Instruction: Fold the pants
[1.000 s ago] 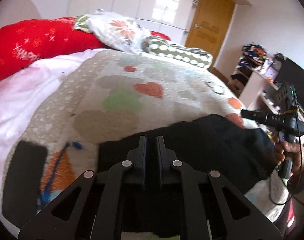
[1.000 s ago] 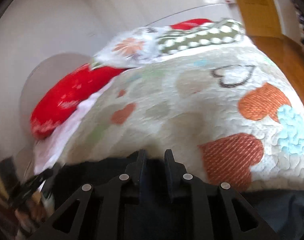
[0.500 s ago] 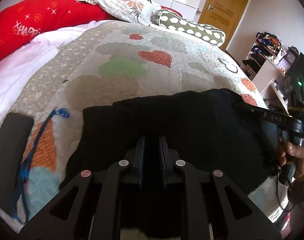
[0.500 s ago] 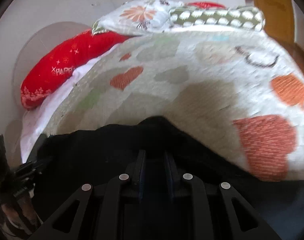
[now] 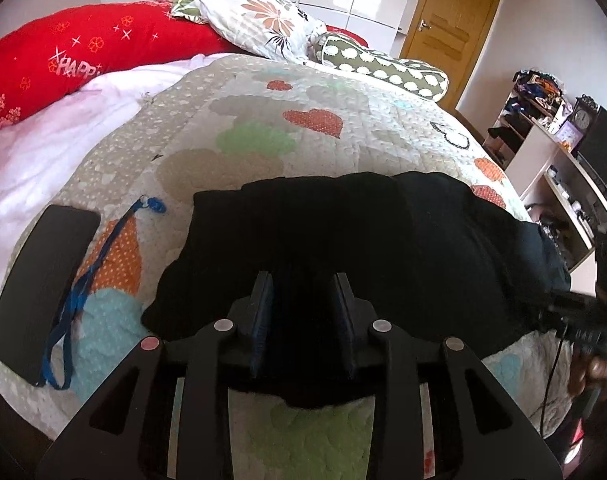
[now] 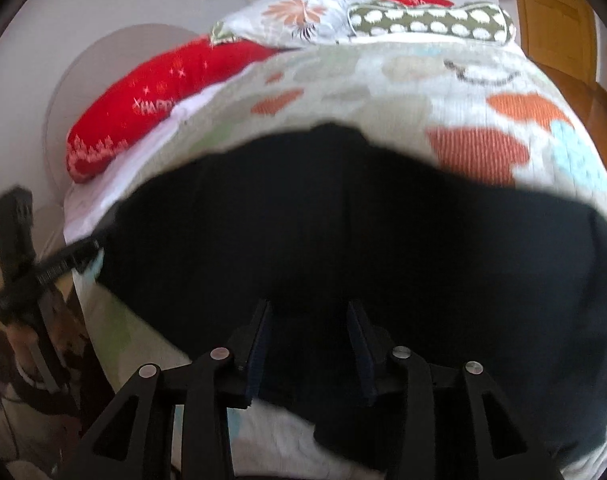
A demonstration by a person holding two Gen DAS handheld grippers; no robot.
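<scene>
Black pants (image 5: 363,240) lie spread on a heart-patterned quilt (image 5: 263,128) at the near edge of the bed. They also fill the right wrist view (image 6: 343,232). My left gripper (image 5: 302,280) is open, its fingers standing apart over the near edge of the pants. My right gripper (image 6: 309,310) is open too, low over the pants' near edge. The right gripper shows at the right edge of the left wrist view (image 5: 583,316), and the left gripper shows at the left edge of the right wrist view (image 6: 43,268).
A black phone (image 5: 39,292) and a blue lanyard (image 5: 87,280) lie on the quilt left of the pants. A red pillow (image 5: 83,56), floral pillow (image 5: 263,20) and green dotted bolster (image 5: 383,68) are at the bed's head. Shelves (image 5: 551,160) stand to the right.
Both grippers have opened and let go of the pants. The pants now lie spread further up the quilt than a second ago.
</scene>
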